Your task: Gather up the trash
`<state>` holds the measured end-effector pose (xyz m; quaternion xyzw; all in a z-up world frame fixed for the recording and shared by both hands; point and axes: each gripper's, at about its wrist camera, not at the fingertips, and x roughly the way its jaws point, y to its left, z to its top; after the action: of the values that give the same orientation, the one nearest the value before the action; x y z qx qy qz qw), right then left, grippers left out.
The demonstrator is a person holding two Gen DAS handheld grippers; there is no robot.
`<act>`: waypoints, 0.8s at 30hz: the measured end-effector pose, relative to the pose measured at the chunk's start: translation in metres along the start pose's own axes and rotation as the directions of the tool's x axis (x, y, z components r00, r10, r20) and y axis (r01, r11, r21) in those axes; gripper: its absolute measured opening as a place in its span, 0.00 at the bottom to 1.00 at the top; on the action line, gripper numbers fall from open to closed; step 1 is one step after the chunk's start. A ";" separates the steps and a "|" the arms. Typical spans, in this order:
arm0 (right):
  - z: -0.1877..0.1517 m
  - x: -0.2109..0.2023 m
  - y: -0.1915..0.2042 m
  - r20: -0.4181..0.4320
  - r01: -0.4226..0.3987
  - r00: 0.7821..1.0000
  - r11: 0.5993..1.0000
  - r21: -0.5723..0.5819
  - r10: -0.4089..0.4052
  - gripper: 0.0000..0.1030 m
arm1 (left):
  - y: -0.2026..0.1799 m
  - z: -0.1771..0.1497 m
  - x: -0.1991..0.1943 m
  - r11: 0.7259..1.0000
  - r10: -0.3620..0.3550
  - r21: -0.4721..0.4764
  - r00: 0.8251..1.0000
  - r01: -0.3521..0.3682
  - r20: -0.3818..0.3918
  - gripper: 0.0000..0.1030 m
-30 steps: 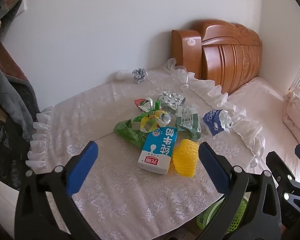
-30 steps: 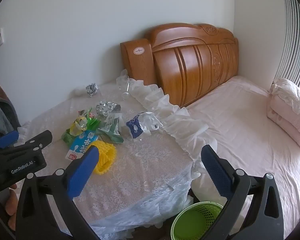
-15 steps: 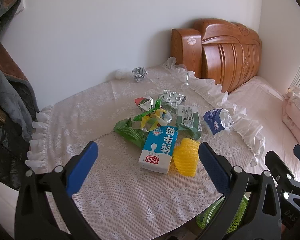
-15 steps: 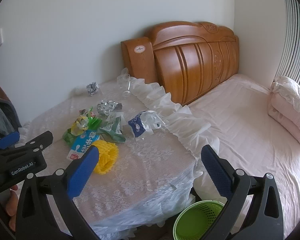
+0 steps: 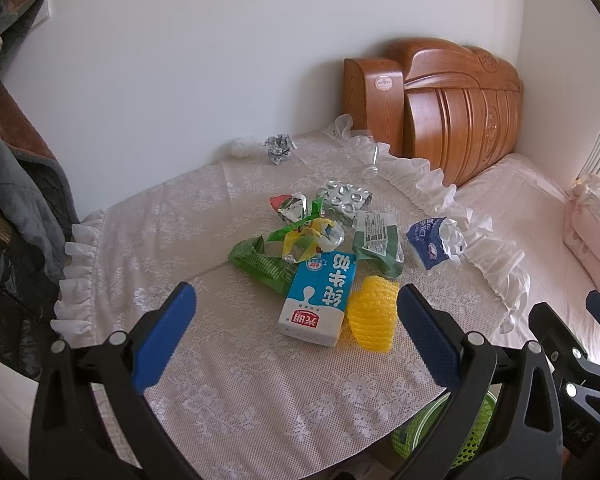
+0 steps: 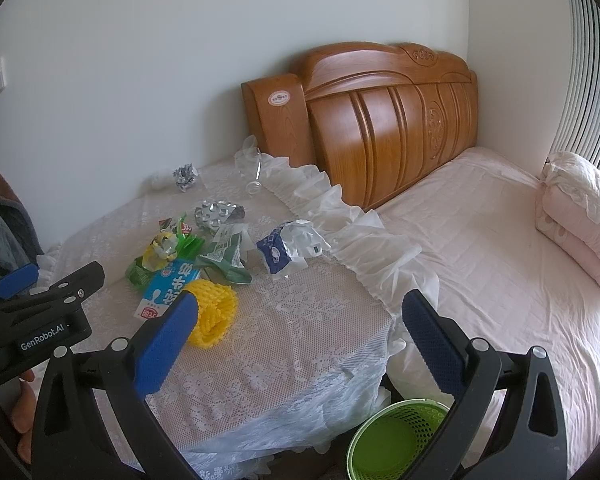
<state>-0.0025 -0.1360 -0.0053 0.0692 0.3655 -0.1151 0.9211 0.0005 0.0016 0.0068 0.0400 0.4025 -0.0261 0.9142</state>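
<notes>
Lace cloth covers a table [image 5: 220,208]; mid-table lies a litter heap, a milk carton [image 5: 318,300] nearest its front edge. Left gripper [image 5: 292,328] and right gripper [image 6: 296,332] hover wide open, empty. The carton looks light, crushable; grip its long sides.

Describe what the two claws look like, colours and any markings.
Both are matte black plastic frames with silver rivets and blue textured pads on each finger. The left claw shows white "GenRobot.AI" lettering on its body in the right wrist view. The right claw looks identical. No cables or sleeves visible.
</notes>
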 end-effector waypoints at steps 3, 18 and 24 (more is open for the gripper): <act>0.000 0.000 0.000 0.001 0.000 1.000 1.000 0.000 0.000 0.98 | 0.000 -0.001 0.001 1.000 0.000 -0.003 1.000 0.000 -0.001 0.94; -0.004 0.000 0.002 -0.006 0.000 1.000 1.000 0.002 0.000 0.98 | 0.002 -0.004 -0.001 1.000 -0.001 -0.007 1.000 0.001 -0.011 0.94; -0.005 0.000 0.003 -0.008 0.000 1.000 1.000 0.002 0.000 0.98 | 0.005 -0.003 0.000 1.000 -0.001 -0.012 1.000 0.001 -0.021 0.94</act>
<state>-0.0050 -0.1325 -0.0087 0.0706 0.3690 -0.1151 0.9196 -0.0010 0.0069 0.0050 0.0345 0.4120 -0.0238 0.9102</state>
